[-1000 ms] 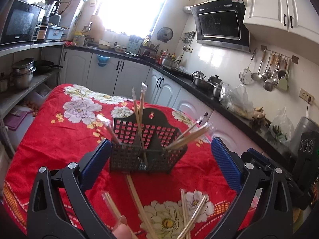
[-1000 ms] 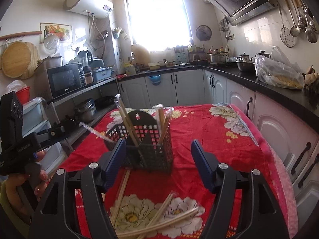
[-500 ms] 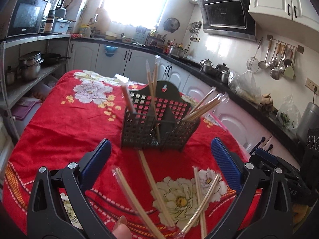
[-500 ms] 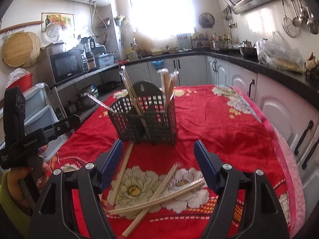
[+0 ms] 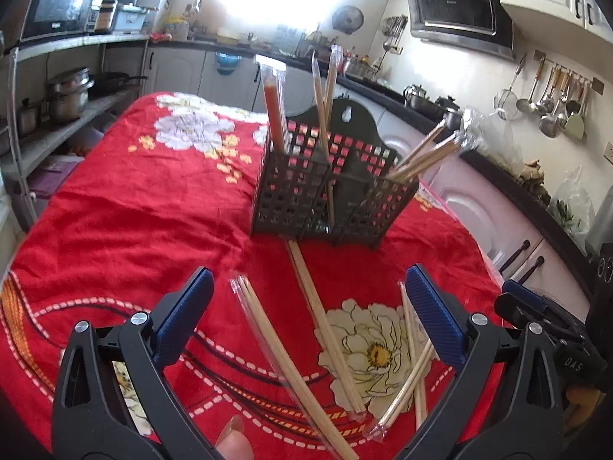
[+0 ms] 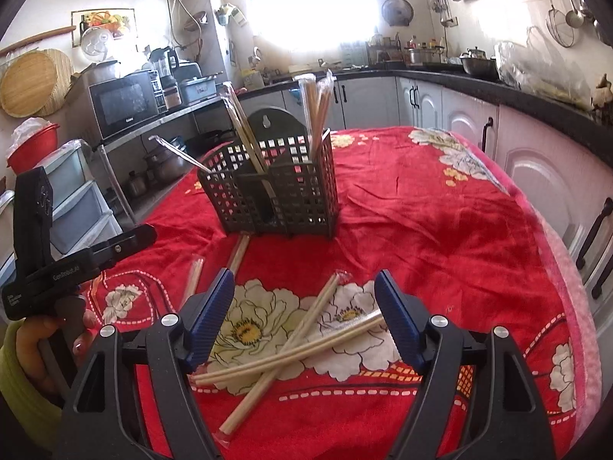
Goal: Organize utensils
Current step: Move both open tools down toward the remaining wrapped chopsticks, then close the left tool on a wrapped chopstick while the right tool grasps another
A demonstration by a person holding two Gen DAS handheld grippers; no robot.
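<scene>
A dark grid utensil caddy (image 5: 329, 195) (image 6: 276, 191) stands on the red flowered cloth with several wrapped chopstick pairs upright in it. Loose wrapped chopsticks (image 5: 333, 337) (image 6: 299, 341) lie crossed on the cloth in front of it. My left gripper (image 5: 306, 310) is open above them; one pair (image 5: 276, 356) lies between its fingers. My right gripper (image 6: 306, 314) is open and empty over the crossed pile. The left gripper's body (image 6: 57, 268) shows at the left of the right wrist view.
The table's right edge (image 6: 574, 291) drops toward white cabinets (image 6: 536, 161). Shelves with pots (image 5: 65, 96) and a microwave (image 6: 122, 101) stand to the left. Counters with kitchenware line the back wall.
Both grippers have pulled back and tilted down from the caddy toward the loose chopsticks on the cloth. Both stay open.
</scene>
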